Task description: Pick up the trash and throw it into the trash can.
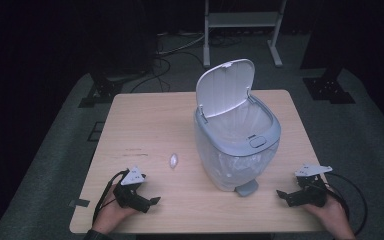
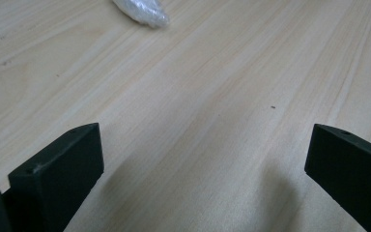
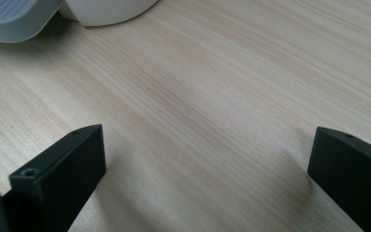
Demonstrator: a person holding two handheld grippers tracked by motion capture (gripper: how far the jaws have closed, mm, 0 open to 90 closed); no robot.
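My left gripper (image 1: 152, 201) rests low on the counter (image 1: 145, 125) with its fingers (image 2: 58, 169) spread wide and empty, and the small crumpled plastic wad (image 1: 173, 160) lies ahead of it, a little apart, between me and the pedal bin (image 1: 237, 145). My right gripper (image 1: 281, 194) sits near the counter's right edge, fingers (image 3: 60, 171) just as wide and holding nothing, with the bin's grey pedal (image 1: 246, 188) close in front. The bin's lid (image 1: 225, 86) stands up and the liner inside shows open, so the drop itself looks easy; the pickup is where I expect trouble. The wad is light and slick, and if I close on it from too high it may squirt sideways or skid across the wood instead of being pinched. Coming in too flat, I could scrape my fingertips on the counter. And if my right gripper nudges the pedal or the bin's side, the light bin might shift or tip the lid shut.
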